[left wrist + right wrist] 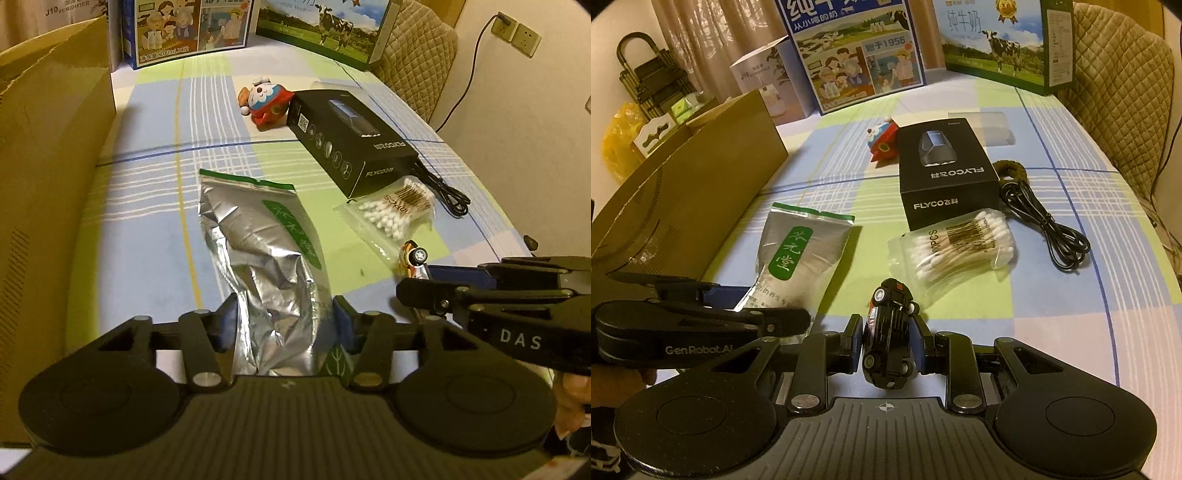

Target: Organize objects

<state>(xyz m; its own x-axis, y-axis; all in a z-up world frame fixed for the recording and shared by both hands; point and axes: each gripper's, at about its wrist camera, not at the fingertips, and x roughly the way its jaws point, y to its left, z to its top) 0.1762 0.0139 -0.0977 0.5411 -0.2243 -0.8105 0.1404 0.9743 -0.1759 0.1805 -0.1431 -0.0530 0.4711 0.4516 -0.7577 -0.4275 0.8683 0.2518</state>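
A crumpled silver foil pouch [258, 240] with a green label lies lengthwise on the checked tablecloth. My left gripper [284, 317] is shut on the pouch's near end, its blue pads pinching the foil from both sides. My right gripper [889, 328] is shut on a small black toy car [890, 332], held nose-up between the pads. In the left wrist view the right gripper [417, 280] reaches in from the right with the toy car [413, 258] at its tips. In the right wrist view the left gripper [757, 302] sits over the pouch [798, 254].
An open cardboard box [48, 166] stands along the left. Ahead lie a black FLYCO box [945, 173], a bag of cotton swabs [956, 247], a red plush toy [882, 142], a coiled black cable [1049, 232] and a clear plastic case [990, 125]. Milk cartons [857, 55] line the back.
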